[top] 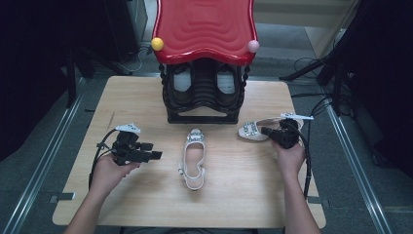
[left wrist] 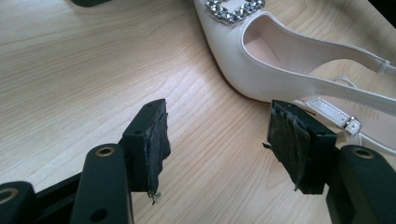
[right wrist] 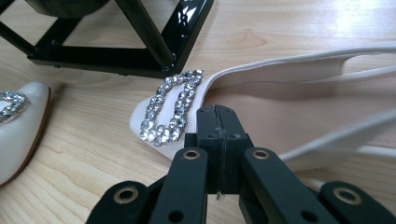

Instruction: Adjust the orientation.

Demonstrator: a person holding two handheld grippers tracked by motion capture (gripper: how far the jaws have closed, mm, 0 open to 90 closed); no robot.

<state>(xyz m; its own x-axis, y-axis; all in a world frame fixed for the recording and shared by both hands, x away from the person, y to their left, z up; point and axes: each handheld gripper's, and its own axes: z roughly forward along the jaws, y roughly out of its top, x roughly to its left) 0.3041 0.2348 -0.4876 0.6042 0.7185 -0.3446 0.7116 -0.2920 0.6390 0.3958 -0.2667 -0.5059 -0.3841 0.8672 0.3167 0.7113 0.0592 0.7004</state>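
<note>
Right gripper point(right wrist: 218, 122): your jaws are pressed fully together with no gap showing between the pads. They sit at the side wall of the right shoe point(right wrist: 299, 107), just behind its rhinestone buckle point(right wrist: 172, 105). You cannot tell from here whether a thin edge of the upper is pinched or the tips merely rest against it.
Right shoe: it lies just ahead of your right gripper, toe toward the black shoe rack point(right wrist: 140, 51), which stands close beyond it.
Risk, slip: if you hold only the soft rim, lifting may let it slide out, and the shoe would drop onto the counter point(top: 243, 195) or tip over.
Risk, buckle: dragging the closed tips forward could scrape the stones.
Risk, rack: swinging the toe up and ahead may knock it against the rack's lower bar.
Left gripper point(left wrist: 219, 144): your jaws stand wide apart and hold nothing; bare counter lies between the pads.
Left shoe point(left wrist: 280, 60): it rests just beyond and to the right of your left gripper, with its slingback strap and small strap clasp point(left wrist: 350, 125) beside the right-hand pad.
Risk, strap: closing from this spot could catch only the thin strap, so the shoe would dangle and twist.
Risk, crossing: both shoes head toward one rack, so watch that your hands do not collide.
</note>
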